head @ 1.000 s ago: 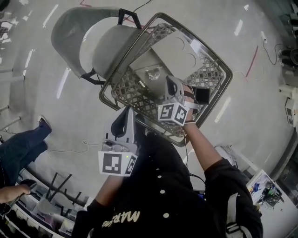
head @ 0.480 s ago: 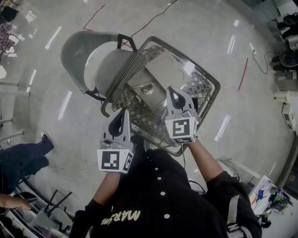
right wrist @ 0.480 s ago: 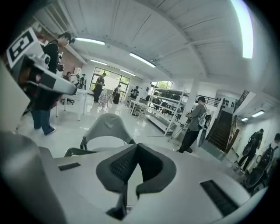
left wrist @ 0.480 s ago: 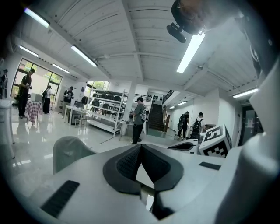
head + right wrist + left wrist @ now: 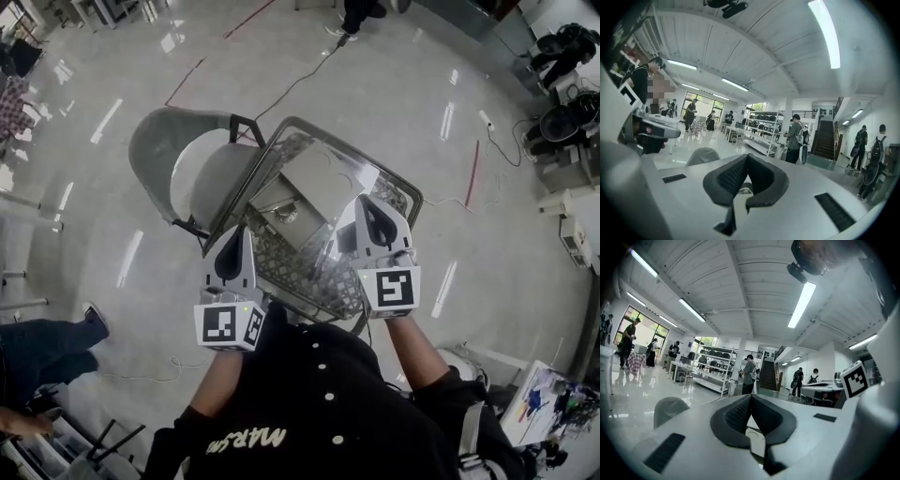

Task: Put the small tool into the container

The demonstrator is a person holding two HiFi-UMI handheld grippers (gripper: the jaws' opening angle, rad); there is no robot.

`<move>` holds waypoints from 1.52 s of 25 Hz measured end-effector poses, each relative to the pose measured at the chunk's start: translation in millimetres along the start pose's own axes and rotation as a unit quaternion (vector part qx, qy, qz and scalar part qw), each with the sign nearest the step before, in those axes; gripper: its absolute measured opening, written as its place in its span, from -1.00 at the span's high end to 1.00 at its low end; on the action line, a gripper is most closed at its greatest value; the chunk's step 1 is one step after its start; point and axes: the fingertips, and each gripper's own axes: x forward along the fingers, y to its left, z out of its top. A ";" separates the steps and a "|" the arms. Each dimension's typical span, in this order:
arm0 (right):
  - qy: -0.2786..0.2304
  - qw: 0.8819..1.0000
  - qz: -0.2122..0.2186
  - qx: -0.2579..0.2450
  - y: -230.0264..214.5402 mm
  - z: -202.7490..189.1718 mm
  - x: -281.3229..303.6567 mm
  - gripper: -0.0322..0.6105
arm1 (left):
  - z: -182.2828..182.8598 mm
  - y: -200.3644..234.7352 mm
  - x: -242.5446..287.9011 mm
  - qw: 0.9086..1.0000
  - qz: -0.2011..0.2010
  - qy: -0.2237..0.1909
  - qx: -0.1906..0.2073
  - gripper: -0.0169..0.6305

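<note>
A wire basket (image 5: 410,199) rests on a grey folding chair (image 5: 161,150). In it lie a flat grey box (image 5: 323,178) and a small shiny object (image 5: 287,215); I cannot tell whether that is the small tool. My left gripper (image 5: 229,259) is held up over the basket's near left rim, my right gripper (image 5: 377,217) over its near right part. In the left gripper view the left gripper (image 5: 750,397) has its jaws together with nothing between them. In the right gripper view the right gripper (image 5: 746,156) is likewise shut and empty. Both point out across the room.
The basket and chair stand on a shiny pale floor with cables (image 5: 309,66) running across it. Seen from the gripper views are shelving (image 5: 761,125), tables (image 5: 682,369), stairs (image 5: 768,373) and several people standing far off. Workbenches (image 5: 553,412) sit at my lower right.
Both grippers have lifted up and back from the basket towards me, the right one out of the basket's inside. The head view has tilted up, showing more floor beyond the basket.
</note>
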 end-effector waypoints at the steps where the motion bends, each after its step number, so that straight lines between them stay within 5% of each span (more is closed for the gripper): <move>1: -0.002 1.000 -0.008 0.005 -5.0 5.2 -5.3 0.86 | 4.2 -0.4 -0.3 1.000 -0.001 -0.005 0.002 0.87; 21: -0.075 0.985 -0.092 0.124 -64.0 0.8 -75.2 0.86 | 53.4 1.8 -9.9 0.996 -0.007 -0.056 0.064 0.87; 38: -0.089 0.984 -0.073 0.132 -58.4 9.1 -85.4 0.86 | 56.5 11.1 -17.9 0.994 -0.003 -0.067 0.082 0.87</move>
